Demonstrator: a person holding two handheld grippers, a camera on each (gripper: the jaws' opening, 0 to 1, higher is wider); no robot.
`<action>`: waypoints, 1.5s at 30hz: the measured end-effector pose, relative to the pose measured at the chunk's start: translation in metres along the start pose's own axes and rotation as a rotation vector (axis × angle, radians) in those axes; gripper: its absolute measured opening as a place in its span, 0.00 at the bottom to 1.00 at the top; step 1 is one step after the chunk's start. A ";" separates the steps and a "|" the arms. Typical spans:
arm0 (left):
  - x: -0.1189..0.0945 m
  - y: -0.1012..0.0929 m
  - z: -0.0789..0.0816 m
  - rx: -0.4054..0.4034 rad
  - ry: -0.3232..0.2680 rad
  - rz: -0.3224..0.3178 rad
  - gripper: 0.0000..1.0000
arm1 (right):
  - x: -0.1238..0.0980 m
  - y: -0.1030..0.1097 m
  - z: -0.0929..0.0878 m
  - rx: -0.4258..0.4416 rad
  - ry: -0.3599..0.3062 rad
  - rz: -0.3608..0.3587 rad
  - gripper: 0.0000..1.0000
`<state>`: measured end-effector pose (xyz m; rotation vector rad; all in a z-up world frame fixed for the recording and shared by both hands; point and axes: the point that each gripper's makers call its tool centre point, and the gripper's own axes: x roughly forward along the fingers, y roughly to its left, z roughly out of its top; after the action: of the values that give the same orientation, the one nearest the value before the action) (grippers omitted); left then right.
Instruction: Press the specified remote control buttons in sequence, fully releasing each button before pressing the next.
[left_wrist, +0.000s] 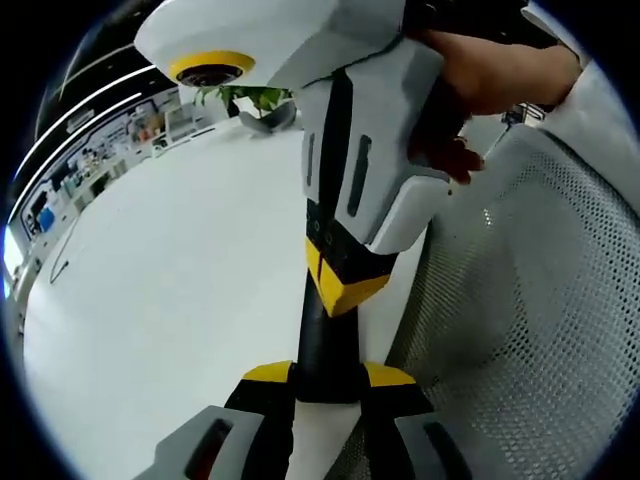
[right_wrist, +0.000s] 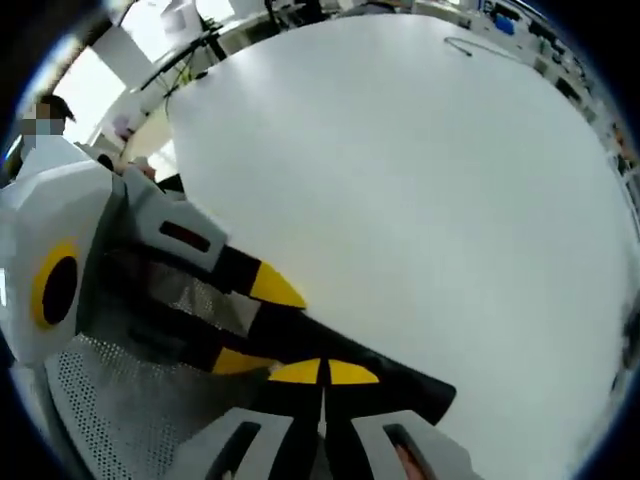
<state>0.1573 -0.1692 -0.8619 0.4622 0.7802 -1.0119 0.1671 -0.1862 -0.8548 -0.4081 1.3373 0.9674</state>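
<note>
The remote (left_wrist: 328, 345) is clamped by the left tongs (left_wrist: 328, 385) above the white worktop (left_wrist: 170, 290); the right tongs (right_wrist: 322, 375), clenched, are pressed against it.

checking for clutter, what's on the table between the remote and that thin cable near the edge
Nothing. The white table is bare between the black remote and the thin cable, as the right gripper view shows.
</note>
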 end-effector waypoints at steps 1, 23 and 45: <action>0.000 0.000 0.000 0.002 0.000 -0.001 0.24 | -0.001 0.000 0.001 0.038 -0.018 0.018 0.00; -0.002 0.008 -0.004 0.044 0.056 -0.016 0.24 | -0.135 -0.023 0.019 0.001 -0.830 -0.174 0.26; 0.000 0.026 -0.003 0.133 0.125 -0.090 0.23 | -0.159 -0.039 0.009 -0.034 -0.989 -0.346 0.71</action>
<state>0.1791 -0.1552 -0.8638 0.6138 0.8547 -1.1313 0.2132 -0.2577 -0.7146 -0.1290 0.3356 0.7321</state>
